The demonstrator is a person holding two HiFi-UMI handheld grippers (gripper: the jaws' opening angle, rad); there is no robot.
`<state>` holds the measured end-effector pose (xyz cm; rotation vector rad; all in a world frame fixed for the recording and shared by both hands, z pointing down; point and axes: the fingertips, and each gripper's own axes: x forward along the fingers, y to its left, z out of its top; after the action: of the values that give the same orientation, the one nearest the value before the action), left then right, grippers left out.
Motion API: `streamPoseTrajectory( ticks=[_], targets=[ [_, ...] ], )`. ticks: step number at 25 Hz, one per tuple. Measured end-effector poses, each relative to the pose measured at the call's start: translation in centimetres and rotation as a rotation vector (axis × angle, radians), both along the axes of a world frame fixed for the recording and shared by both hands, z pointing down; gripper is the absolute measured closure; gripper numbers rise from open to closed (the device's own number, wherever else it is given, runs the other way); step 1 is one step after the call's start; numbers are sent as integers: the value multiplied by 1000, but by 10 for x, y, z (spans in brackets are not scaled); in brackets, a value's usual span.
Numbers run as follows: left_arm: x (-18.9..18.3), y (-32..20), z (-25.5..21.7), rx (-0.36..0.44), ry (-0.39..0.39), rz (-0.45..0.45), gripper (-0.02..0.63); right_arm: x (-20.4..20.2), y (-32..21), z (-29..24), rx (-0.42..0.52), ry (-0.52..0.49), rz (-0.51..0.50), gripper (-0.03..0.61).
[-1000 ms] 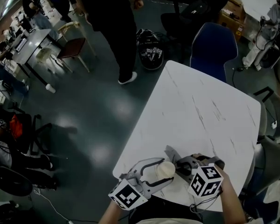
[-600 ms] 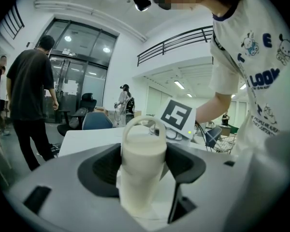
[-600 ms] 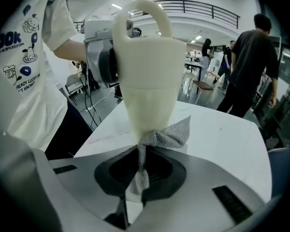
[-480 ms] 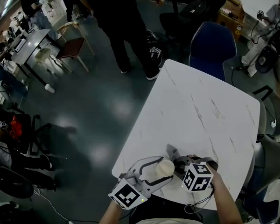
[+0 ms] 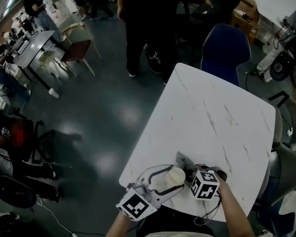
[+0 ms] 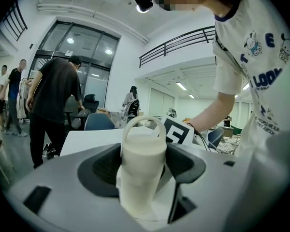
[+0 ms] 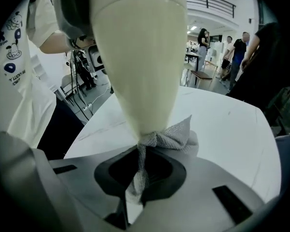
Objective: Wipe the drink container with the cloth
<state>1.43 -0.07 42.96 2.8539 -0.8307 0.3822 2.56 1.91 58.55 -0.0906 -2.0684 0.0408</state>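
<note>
Two grippers engaged: left gripper (image 5: 171,179) clamped on the cream drink container (image 6: 142,170) standing between its jaws, right gripper (image 7: 137,180) pinching the grey cloth (image 7: 170,136), bunched against the container's wall just ahead; wiping judged under way, coverage so far undeterminable.

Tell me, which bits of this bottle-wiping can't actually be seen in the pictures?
1. Base of the drink container: in the left gripper view it is hidden behind the left gripper's own body.
2. Its lid: in the right gripper view it is cut off by the top edge.
3. Where the cloth touches it: in the head view this is too small and shadowed by the right gripper.
</note>
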Motion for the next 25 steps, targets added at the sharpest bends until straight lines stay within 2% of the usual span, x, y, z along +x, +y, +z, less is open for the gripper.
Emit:
streamPoseTrajectory(
  ticks=[6,10,16,25],
  targets=[
    [1,1,-1,10,21,-18,321,0,1,2,-13,-13,40,546],
    [0,1,-1,6,20,-17,321,0,5,-14,-31,-44,66,546],
    [0,1,-2,2,18,-31,321,-3,13,-52,-76,-149,149,546],
    [0,1,1,13,16,-30,321,-16,31,-71,-232,-312,262,546]
  ],
)
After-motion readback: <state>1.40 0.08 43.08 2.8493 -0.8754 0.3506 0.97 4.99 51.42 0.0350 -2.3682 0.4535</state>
